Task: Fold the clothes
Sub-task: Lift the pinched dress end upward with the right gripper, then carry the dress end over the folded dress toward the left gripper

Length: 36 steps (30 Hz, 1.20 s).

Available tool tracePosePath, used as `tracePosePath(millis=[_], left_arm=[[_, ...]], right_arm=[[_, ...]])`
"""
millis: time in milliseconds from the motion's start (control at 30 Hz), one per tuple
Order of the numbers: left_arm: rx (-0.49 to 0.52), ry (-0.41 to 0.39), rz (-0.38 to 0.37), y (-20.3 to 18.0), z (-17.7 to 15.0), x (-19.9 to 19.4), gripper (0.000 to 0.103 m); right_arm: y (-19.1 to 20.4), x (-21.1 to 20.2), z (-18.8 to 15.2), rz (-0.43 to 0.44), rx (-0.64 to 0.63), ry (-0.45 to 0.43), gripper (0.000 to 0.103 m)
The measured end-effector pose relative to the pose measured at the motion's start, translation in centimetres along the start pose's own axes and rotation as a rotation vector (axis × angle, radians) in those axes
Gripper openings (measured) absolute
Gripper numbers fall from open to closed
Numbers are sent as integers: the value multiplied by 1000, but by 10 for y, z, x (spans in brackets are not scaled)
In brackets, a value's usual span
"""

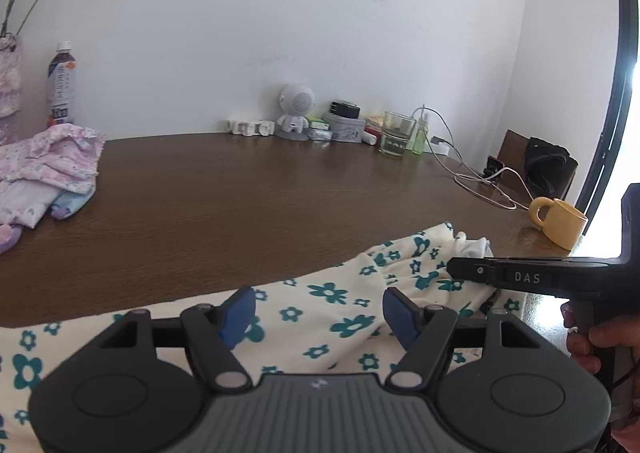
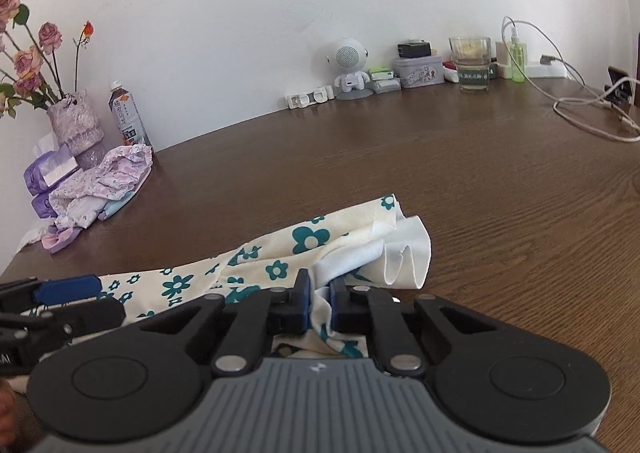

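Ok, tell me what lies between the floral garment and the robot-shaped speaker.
Only bare brown tabletop lies between the floral garment and the robot-shaped speaker, seen clearly in the right wrist view.

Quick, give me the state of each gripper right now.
Left gripper: open, holding nothing, above the floral garment.
Right gripper: closed on a bunched fold of that garment.

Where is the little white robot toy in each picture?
Left wrist view: the white robot toy stands at the back of the table, just left of centre, against the wall.
Right wrist view: the white robot toy stands at the back, right of centre, against the wall.
Shared landmark: the glass stands to its right in both.
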<state>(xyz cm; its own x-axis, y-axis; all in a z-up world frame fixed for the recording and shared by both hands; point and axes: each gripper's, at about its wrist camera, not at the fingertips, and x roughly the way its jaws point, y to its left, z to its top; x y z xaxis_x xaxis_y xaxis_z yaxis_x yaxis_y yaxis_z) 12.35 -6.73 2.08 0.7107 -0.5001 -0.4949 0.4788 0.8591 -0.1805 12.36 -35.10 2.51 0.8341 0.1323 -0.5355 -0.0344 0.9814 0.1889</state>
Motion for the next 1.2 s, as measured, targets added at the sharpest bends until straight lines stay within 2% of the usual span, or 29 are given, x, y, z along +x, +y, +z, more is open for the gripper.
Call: tracePosePath(millis=[200, 400, 533, 667, 867, 1200], left_arm=[[-44, 3, 55, 32, -6, -18, 69], [-66, -1, 81, 53, -12, -33, 69], [-75, -21, 82, 59, -17, -46, 69], [-84, -41, 86, 64, -19, -55, 69], [-98, -56, 85, 69, -22, -62, 69], [-102, -64, 90, 70, -23, -63, 69]], right_arm=[[36, -11, 8, -36, -200, -46, 8], [86, -24, 13, -50, -454, -92, 8], [124, -27, 7, -27, -616, -103, 8], [158, -23, -5, 24, -725, -79, 8], [184, -12, -25, 65, -774, -20, 8], [198, -1, -47, 113, -801, 47, 8]])
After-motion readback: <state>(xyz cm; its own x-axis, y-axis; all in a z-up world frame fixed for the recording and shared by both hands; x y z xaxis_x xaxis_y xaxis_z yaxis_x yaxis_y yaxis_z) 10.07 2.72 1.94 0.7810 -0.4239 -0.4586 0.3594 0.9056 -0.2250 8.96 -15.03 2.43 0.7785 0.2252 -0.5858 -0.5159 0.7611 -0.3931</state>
